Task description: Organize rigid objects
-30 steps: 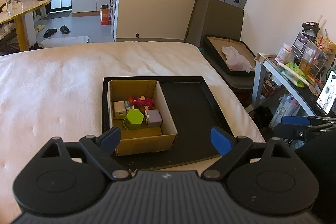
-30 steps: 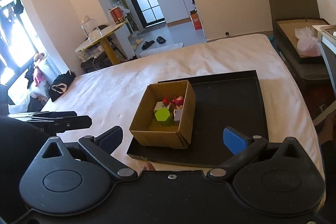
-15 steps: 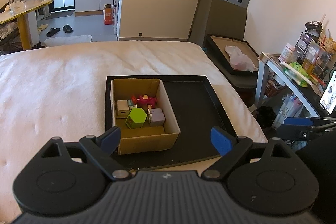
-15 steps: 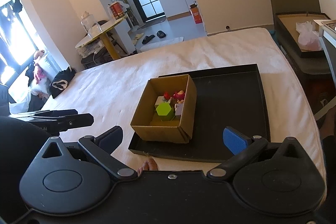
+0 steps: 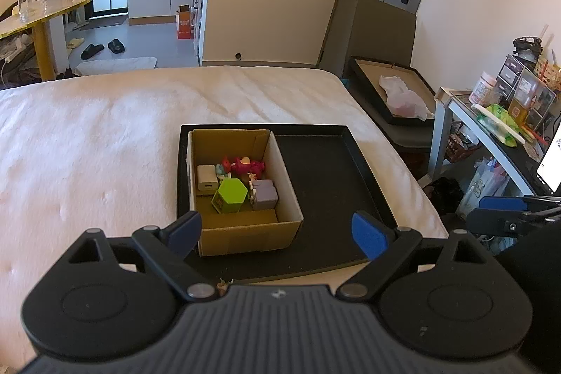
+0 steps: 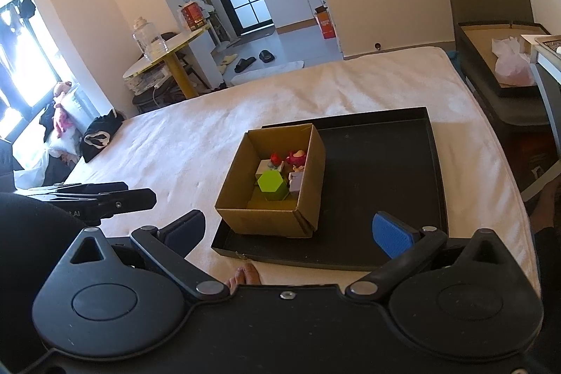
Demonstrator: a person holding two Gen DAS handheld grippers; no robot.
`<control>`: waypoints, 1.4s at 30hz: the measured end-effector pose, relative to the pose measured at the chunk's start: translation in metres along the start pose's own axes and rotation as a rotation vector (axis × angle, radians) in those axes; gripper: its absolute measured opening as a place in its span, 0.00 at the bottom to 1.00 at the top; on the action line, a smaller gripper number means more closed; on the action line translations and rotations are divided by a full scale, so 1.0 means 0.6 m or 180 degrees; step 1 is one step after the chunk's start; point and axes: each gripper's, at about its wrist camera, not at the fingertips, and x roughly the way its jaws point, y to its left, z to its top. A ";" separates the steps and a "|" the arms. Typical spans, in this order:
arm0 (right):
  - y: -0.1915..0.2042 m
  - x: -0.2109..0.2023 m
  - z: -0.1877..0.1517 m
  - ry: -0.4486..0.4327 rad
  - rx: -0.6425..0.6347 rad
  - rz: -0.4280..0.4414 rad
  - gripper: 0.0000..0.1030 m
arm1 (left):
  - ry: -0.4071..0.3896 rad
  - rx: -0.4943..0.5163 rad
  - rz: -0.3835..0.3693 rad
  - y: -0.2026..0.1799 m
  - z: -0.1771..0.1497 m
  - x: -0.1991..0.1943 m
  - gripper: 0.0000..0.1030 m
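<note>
Two hand-held grippers hover over a cream-covered bed (image 5: 105,135), both with fingers spread wide and holding nothing. The left gripper (image 5: 277,230) and right gripper (image 6: 298,226) face a black tray (image 5: 333,184) lying on the bed, with an open cardboard box (image 5: 245,233) standing in the tray's left part against its left rim. Inside the box sit a lime-green hexagonal block (image 5: 229,195), a lilac cube (image 5: 264,193) just beside it, a white charger (image 5: 206,177) and a red-pink toy figure (image 5: 247,165) toward the far wall. Compared with a second ago, the box and tray appear slightly farther up in both views, the left wrist view showing more of the tray's near edge, while the box's contents lie unchanged. The spread of both grippers' fingers matches the earlier frames.
</note>
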 end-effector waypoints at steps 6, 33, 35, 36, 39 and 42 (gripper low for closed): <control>0.000 0.000 0.000 0.0001 0.0004 0.0001 1.00 | 0.0010 0.0002 0.0015 0.000 0.001 0.002 0.89; 0.008 0.000 0.002 0.0008 0.0015 -0.0005 1.00 | 0.0052 -0.0002 0.0058 -0.001 0.000 0.006 0.89; 0.007 0.001 0.002 0.0014 0.0028 0.0005 1.00 | 0.0051 -0.0005 0.0064 -0.001 0.000 0.006 0.89; 0.007 0.001 0.002 0.0014 0.0027 0.0004 1.00 | 0.0048 -0.0004 0.0068 -0.001 0.000 0.006 0.89; 0.007 0.001 0.002 0.0014 0.0027 0.0003 1.00 | 0.0044 -0.0002 0.0076 0.000 -0.001 0.006 0.89; 0.008 0.002 0.002 0.0020 0.0033 0.0000 1.00 | 0.0029 0.0013 0.0084 -0.001 -0.001 0.005 0.89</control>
